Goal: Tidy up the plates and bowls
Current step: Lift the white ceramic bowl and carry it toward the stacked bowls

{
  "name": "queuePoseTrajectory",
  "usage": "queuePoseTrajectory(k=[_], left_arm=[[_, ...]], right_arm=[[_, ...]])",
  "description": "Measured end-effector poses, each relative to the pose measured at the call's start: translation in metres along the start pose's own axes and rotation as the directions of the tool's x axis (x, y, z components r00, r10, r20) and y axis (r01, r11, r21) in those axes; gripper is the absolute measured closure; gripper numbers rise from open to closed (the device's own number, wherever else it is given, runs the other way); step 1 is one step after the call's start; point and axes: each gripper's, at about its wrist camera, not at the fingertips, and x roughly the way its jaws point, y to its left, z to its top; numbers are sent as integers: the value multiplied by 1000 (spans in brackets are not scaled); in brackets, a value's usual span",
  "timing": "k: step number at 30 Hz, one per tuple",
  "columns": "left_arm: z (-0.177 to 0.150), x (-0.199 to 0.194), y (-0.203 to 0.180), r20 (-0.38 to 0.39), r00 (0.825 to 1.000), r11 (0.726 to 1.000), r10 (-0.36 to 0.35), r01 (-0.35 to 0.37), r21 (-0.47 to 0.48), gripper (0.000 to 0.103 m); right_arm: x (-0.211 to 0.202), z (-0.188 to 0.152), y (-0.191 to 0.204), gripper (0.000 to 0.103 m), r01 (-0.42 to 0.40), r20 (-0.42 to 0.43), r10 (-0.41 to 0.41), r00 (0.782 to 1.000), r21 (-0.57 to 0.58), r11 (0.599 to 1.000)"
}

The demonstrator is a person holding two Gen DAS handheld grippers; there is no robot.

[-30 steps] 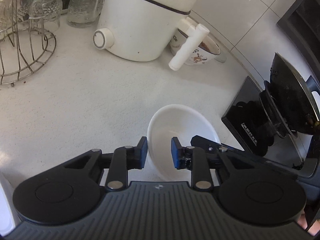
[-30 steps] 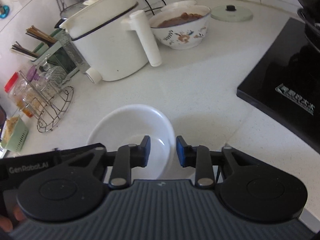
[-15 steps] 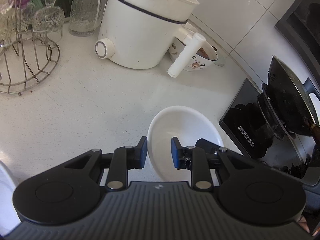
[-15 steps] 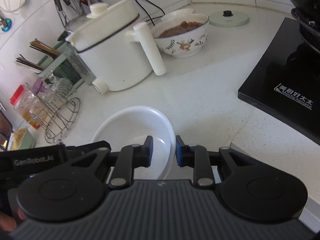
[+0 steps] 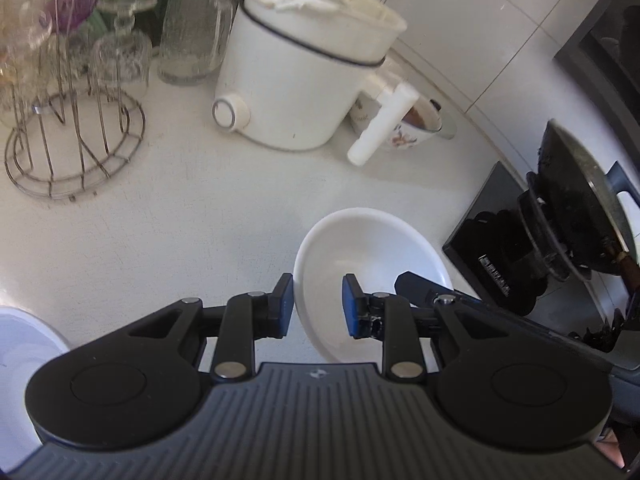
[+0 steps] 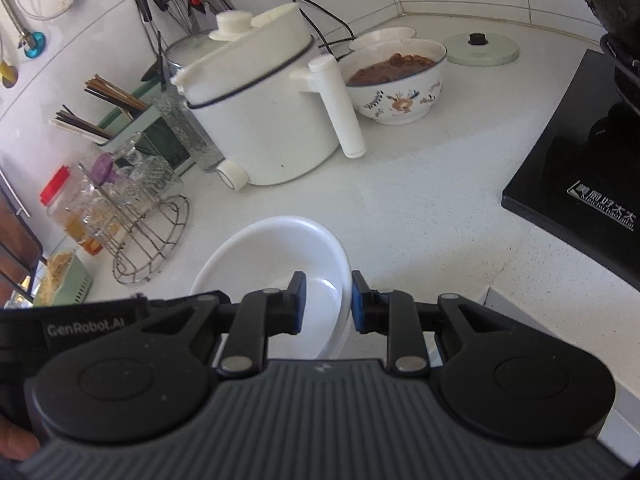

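A plain white bowl (image 5: 368,256) is held above the white counter, with one gripper on each side of its rim. My left gripper (image 5: 318,306) is shut on the bowl's left rim, one pad outside and one inside. My right gripper (image 6: 328,306) is shut on the right rim of the same bowl (image 6: 272,256). The right gripper's finger (image 5: 424,288) shows over the bowl's far rim in the left wrist view. Part of a white dish (image 5: 20,344) shows at the lower left edge.
A white electric pot (image 6: 260,120) with a long handle stands behind. A flowered bowl of brown food (image 6: 400,88) sits beside it. A wire glass rack (image 5: 72,148) is on the left and a black cooktop (image 6: 580,184) with a dark wok (image 5: 580,200) on the right.
Both grippers have risen with the bowl between them, so the counter and the pot look farther away. The grip on both rims is unchanged.
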Motion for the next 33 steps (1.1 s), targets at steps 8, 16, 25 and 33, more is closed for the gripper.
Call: queuePoseTrajectory(k=[8,16,25,33], left_arm=[[23,-51,-14,28,999,1000,17,-17,8,74],[36,-88,-17,35,999,1000,29,-29,-11,74],[29,-120,-10,43,996,996,80,-78,-51,74],[28,-151,10,110,983,988,145,-138,-69,74]], right_arm=[[-28,24,25,77,-18,-5,18,1000,-10,1000],[-53,42,50,77,-41,-20,40,999,-45,998],[-62,43,71,77,-88,-67,84,994,-53,995],[-61,43,88,77,-182,-92,175,980,-65,981]])
